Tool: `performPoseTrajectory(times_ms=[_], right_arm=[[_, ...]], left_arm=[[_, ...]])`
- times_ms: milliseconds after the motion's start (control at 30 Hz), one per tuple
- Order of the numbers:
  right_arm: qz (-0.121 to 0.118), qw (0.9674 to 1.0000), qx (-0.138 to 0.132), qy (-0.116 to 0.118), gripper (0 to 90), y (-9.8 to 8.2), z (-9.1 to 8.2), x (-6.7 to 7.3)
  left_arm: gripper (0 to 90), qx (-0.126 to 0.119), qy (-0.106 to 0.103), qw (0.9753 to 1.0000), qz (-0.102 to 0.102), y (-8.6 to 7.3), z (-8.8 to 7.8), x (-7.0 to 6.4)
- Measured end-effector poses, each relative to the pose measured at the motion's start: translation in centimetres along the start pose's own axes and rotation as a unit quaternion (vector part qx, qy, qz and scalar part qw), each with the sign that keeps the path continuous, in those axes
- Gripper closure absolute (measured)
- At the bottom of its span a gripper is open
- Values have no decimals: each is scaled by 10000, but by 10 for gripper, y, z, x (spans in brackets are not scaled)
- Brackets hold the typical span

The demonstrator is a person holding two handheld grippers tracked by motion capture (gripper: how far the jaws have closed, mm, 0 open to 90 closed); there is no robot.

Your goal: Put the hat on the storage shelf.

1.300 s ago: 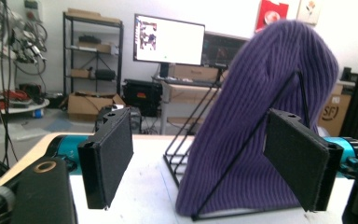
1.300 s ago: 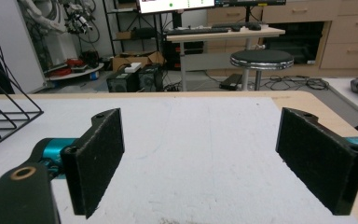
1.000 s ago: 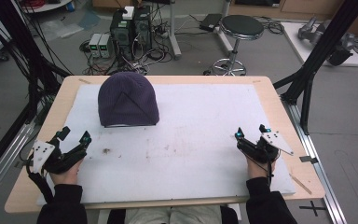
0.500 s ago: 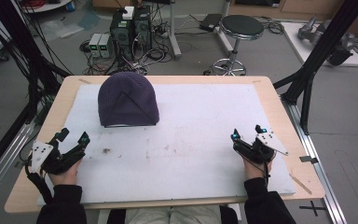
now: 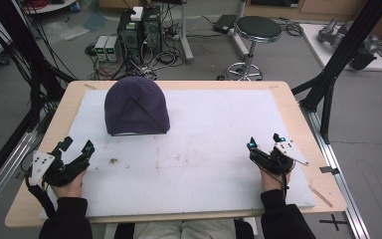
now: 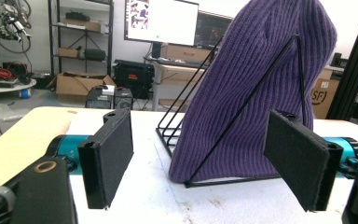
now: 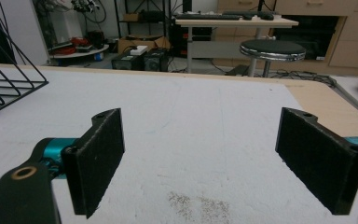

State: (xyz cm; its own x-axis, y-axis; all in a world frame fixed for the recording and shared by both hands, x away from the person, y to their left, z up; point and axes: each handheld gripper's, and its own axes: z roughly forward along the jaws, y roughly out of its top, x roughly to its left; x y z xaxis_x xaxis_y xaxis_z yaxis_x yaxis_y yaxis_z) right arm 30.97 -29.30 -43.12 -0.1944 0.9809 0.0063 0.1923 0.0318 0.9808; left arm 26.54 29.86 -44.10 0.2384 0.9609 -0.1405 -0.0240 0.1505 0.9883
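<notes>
Left gripper (image 6: pixel 205 163) gapes wide, empty — purple ribbed beanie (image 6: pixel 256 88) seemingly draped over wire stand (image 6: pixel 242 116).

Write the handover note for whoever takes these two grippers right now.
Left gripper: open, holding nothing, low over the white mat at its near left, pointed at the hat.
Right gripper: open, holding nothing, at the mat's near right, far from the hat.
Purple knit hat: draped over a black wire stand at the far left of the mat.
Done: nothing visible; the hat sits untouched.
Left: probably reach in with the left gripper, the nearer one, and deal with the hat.
</notes>
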Motion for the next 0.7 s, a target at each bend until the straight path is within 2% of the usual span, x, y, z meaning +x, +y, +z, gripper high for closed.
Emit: performPoseTrajectory(times_ms=[700], right_arm=[[35,10000,81,46,147,-1,2,0]], left_arm=[[247,59,-60,10000,-20,-1,2,-1]])
